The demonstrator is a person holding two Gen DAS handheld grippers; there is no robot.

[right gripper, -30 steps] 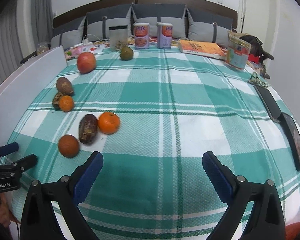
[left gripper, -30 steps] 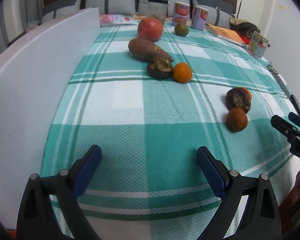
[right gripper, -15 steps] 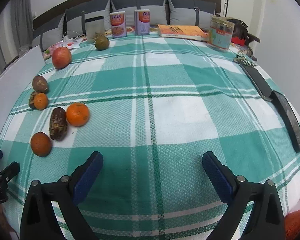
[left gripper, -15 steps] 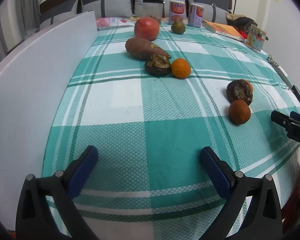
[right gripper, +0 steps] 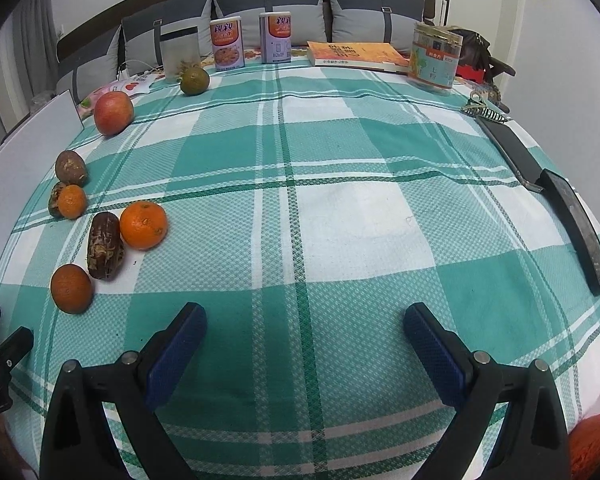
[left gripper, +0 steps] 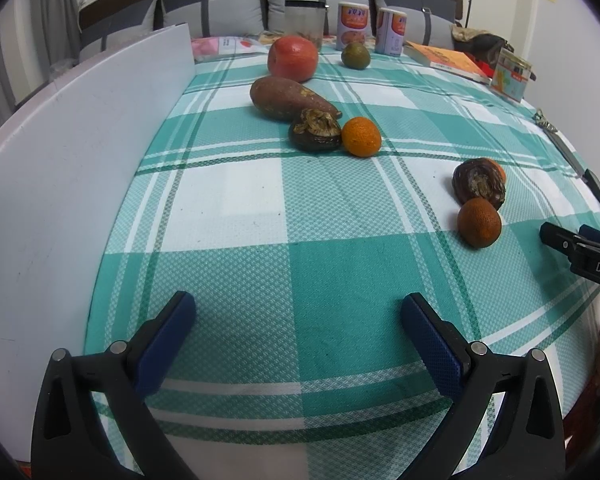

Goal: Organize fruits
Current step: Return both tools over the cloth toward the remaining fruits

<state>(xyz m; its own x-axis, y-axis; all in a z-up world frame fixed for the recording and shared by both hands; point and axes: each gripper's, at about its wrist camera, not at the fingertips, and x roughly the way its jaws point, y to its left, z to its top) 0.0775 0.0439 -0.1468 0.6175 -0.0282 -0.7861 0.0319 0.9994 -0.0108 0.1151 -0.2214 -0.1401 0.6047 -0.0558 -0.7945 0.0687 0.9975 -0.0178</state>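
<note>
Fruits lie on a green checked tablecloth (left gripper: 300,208). A red apple (left gripper: 293,59), a sweet potato (left gripper: 288,98), a dark shrivelled fruit (left gripper: 315,130) and a small orange (left gripper: 361,137) sit at the far left. Nearer, a dull orange (left gripper: 479,222), a dark wrinkled fruit (right gripper: 105,245) and a bright orange (right gripper: 143,225) cluster together. A green fruit (right gripper: 195,81) lies at the back. My left gripper (left gripper: 298,324) is open and empty over the cloth. My right gripper (right gripper: 305,332) is open and empty, right of the dull orange (right gripper: 71,288).
A white board (left gripper: 60,168) stands along the table's left edge. Two cans (right gripper: 227,42), a clear jar (right gripper: 179,50), a book (right gripper: 356,54) and a snack jar (right gripper: 436,60) line the back. Two dark phones (right gripper: 576,224) lie at the right edge.
Both grippers have drawn back and tilted slightly; the fruits sit a little farther up in both views. No fruit has moved. Both stay open.
</note>
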